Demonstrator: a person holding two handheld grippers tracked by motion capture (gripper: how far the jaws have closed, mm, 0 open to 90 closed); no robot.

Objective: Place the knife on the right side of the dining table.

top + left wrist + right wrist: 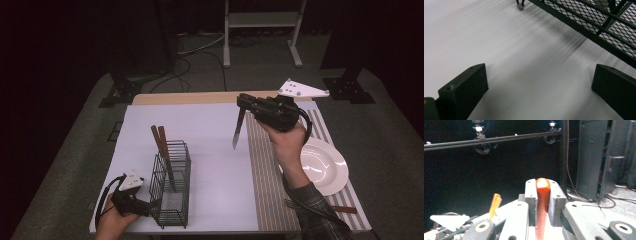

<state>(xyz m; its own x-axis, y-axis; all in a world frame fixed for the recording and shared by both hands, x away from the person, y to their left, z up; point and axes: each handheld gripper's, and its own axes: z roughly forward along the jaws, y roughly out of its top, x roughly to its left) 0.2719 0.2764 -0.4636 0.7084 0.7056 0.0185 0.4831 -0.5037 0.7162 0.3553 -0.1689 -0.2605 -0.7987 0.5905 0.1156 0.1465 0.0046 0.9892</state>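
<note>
My right claw [243, 101] is raised at 1 o'clock, forearm angled up from 5 o'clock, jaws clamped tight. My left claw [150, 207] sits low at 7 o'clock, jaws spread wide apart.

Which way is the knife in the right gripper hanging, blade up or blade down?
Blade down. In the high view the knife hangs from the right gripper with its tip toward the table; the right gripper view shows the jaws shut on its handle.

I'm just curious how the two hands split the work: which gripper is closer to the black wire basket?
Left. The left gripper rests on the table right beside the wire basket, jaws open. The right gripper is raised off to the basket's far right, shut on a knife.
</note>
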